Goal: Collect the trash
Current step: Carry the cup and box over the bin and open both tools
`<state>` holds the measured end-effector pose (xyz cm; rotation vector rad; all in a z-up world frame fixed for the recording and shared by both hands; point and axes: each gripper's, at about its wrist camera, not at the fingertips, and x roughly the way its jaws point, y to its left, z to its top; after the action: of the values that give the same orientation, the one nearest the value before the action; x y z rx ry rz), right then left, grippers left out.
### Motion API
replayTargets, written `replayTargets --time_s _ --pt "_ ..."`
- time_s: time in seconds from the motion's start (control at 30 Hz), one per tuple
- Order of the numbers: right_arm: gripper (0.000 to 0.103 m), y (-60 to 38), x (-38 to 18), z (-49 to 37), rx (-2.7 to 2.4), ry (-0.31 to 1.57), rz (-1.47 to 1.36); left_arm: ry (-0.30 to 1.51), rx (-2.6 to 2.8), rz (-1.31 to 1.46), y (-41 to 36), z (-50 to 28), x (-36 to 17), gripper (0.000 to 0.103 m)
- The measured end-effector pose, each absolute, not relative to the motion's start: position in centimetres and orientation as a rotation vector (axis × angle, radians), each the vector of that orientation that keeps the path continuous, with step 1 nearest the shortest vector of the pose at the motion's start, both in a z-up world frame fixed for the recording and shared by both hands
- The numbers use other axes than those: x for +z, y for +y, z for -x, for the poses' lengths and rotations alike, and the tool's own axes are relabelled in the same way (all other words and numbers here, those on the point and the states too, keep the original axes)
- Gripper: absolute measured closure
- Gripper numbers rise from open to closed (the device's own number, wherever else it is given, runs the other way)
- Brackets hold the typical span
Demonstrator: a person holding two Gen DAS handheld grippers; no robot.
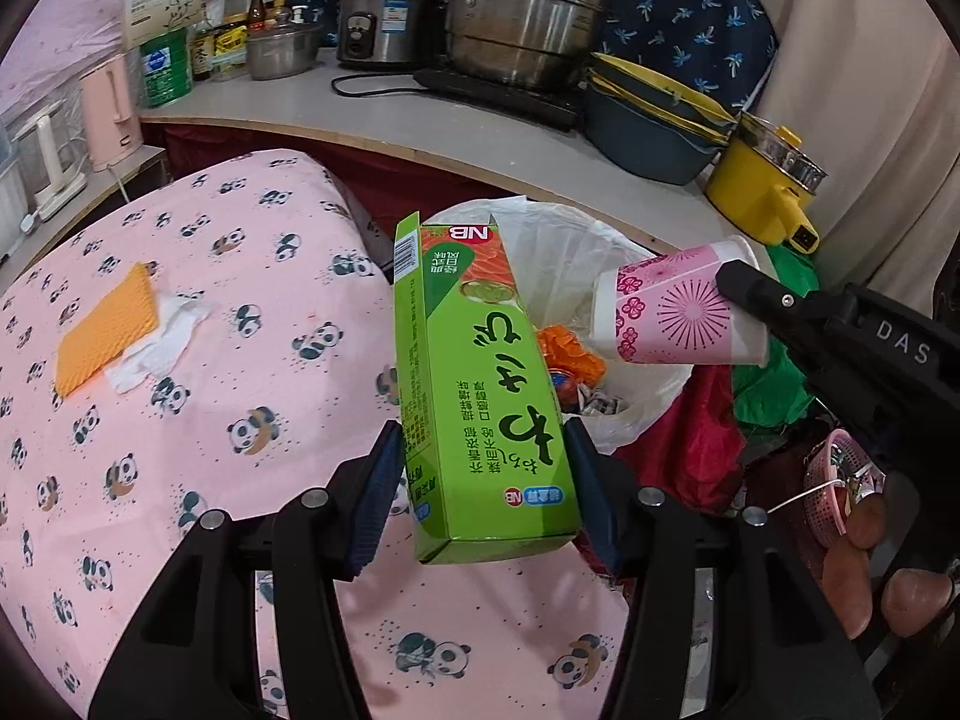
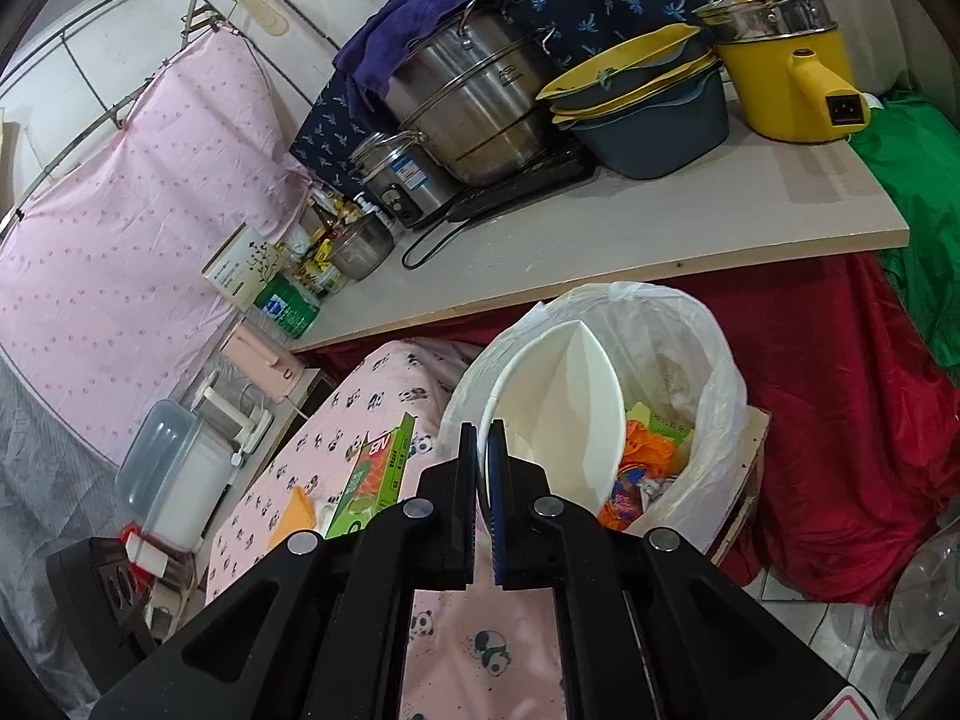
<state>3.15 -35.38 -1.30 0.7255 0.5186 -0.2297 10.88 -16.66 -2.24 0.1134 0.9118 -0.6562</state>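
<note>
Since both pieces of trash are already up by the lined bin [image 1: 600, 276], which sits just off the far corner of the panda-print bed [image 1: 180, 360] and below the front edge of the counter [image 1: 420, 120], the person's step looks like a plain drop, and doing it well probably means getting each item fully over the bag's mouth before letting go. The left gripper [image 1: 486, 492] has its jaws clamped on the sides of the green wasabi box [image 1: 480, 396], whose far end only just reaches the bin's near rim, so it likely needs carrying further forward. The right gripper [image 2: 483, 450] has its jaws nearly closed, pinching the rim of the pink paper cup [image 1: 678, 312], tilted over the bin; loosening there should do it. An orange sponge [image 1: 105, 330] and tissue [image 1: 156, 342] lie on the bed near its left edge. Readable stuff: "NB" on the box plus big Japanese script, and "DAS" on the right gripper's body.
</note>
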Motion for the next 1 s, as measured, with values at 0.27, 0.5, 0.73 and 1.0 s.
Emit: replayTargets --time_s 0.27,0.5,0.73,1.0 --pt "0.099 -37.9 -1.3 -3.2 -0.285 0.515 -0.71 0.926 -0.738 -0.127 -20.7 -12.2 -2.6 0.051" --pt "0.099 -38.6 -1.7 -4.4 -0.293 0.534 -0.698 0.949 -0.764 -0.15 -22.8 -13.5 -3.4 0.051" --pt "0.098 -38.7 -2.1 -6.4 -0.281 0.56 -0.701 0.934 -0.723 -0.154 -23.3 -14.2 -3.9 0.048" --pt "0.087 -38.4 -2.1 -7.5 -0.272 0.564 -0.714 0.892 -0.656 -0.165 -22.4 -15.0 -3.6 0.025"
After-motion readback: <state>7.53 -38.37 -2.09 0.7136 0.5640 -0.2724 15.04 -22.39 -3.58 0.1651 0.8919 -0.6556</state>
